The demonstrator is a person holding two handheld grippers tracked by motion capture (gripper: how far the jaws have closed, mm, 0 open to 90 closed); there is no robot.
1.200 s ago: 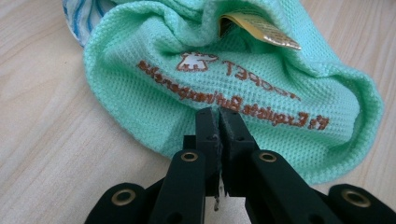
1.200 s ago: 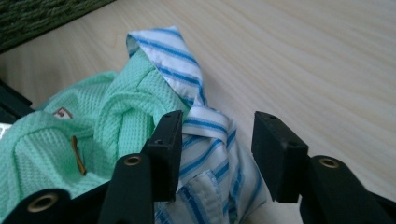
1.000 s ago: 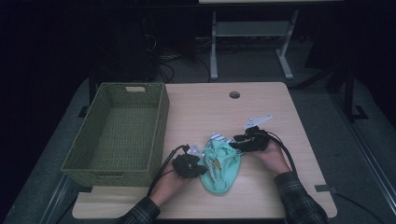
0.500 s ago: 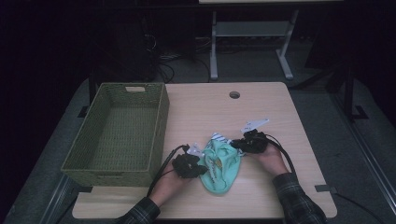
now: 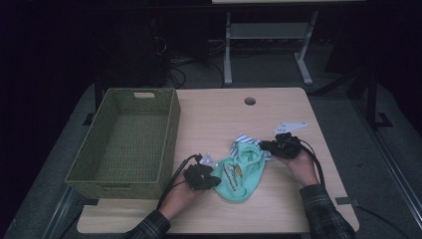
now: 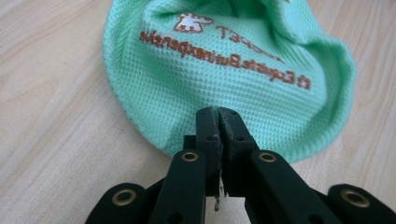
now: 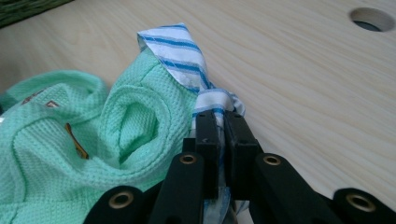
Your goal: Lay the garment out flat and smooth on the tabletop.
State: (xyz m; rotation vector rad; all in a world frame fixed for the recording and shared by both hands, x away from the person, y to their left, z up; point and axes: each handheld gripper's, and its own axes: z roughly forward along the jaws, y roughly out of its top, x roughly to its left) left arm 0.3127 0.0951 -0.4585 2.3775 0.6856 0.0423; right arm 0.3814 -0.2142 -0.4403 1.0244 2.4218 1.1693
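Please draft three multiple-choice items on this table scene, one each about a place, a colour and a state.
1. Where does the woven basket stand relative to the mint-green garment?
A. At the left of it in the high view
B. At the right of it
C. On top of it

2. What colour are the stripes on the garment's white collar?
A. Red
B. Blue
C. Black

3. How does the right gripper stand?
A. Wide open above the table
B. Shut on the basket's rim
C. Shut on the striped collar

Key: 1 A, the high view shows the basket at the table's left side; 2 B, the right gripper view shows blue stripes; 3 C, the jaws pinch the collar cloth.
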